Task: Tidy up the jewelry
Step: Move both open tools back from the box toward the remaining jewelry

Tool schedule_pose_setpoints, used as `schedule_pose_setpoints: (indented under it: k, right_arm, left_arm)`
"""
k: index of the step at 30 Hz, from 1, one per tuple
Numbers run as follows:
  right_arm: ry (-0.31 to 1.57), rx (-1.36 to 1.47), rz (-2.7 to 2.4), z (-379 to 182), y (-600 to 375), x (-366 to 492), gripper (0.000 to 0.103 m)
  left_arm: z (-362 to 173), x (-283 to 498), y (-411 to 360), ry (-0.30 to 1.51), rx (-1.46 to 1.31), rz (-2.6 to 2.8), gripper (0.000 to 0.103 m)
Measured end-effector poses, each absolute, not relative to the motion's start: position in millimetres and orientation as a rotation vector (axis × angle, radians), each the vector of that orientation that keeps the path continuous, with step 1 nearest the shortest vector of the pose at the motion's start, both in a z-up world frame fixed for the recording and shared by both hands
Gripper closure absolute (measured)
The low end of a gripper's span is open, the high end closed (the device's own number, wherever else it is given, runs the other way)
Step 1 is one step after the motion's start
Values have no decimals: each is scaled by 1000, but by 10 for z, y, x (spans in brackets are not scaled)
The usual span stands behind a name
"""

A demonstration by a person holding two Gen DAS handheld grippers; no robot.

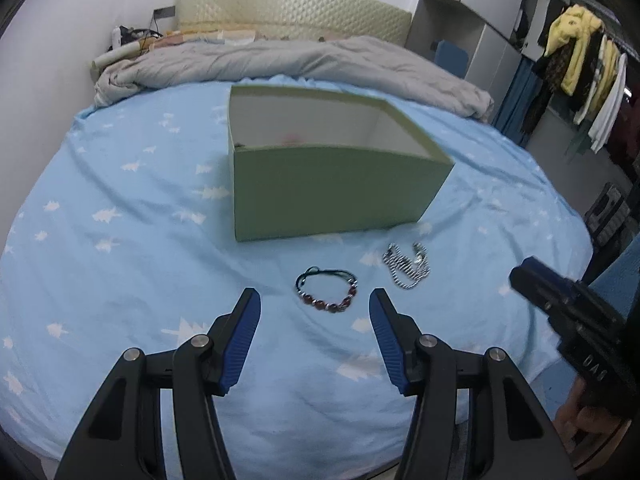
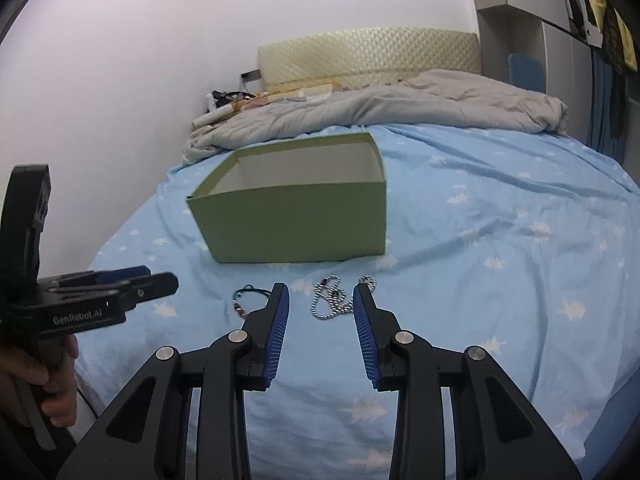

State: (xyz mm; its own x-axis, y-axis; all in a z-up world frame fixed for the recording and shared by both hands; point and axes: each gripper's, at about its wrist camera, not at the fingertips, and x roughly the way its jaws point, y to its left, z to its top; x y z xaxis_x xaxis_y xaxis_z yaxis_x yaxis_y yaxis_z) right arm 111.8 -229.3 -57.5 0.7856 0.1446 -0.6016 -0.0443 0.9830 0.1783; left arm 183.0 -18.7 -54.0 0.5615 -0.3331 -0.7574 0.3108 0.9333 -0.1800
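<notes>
Jewelry lies loose on the bed before the green box. Your left claw stands wide open, framing the beaded bracelet, apparently to pinch it. Your right claw is likewise spread, bracketing the ball chain, so each piece seems ready for boxing.

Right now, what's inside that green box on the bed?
The green box is open, showing white inner walls. The left view shows a faint pinkish blur and a small dark bit near the bottom; the front wall hides the rest of the floor.
</notes>
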Motion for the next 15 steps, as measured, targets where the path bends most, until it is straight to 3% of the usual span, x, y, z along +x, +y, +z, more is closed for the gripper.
schedule_pose_setpoints:
  k: [3,9,15]
  right_arm:
    - [664,154,95,-684,-2327,1189,70]
    - [663,166,76,-856,-2391,1393,39]
    - [698,170,103,-1052,-2392,1596,36]
  left_arm:
    - [-685,1937,-200,910,-17,-371,45]
    - [-937,2178,-220,967,-19,-352,44]
    - [-1094,2261,-275,1002,-7,-351,37]
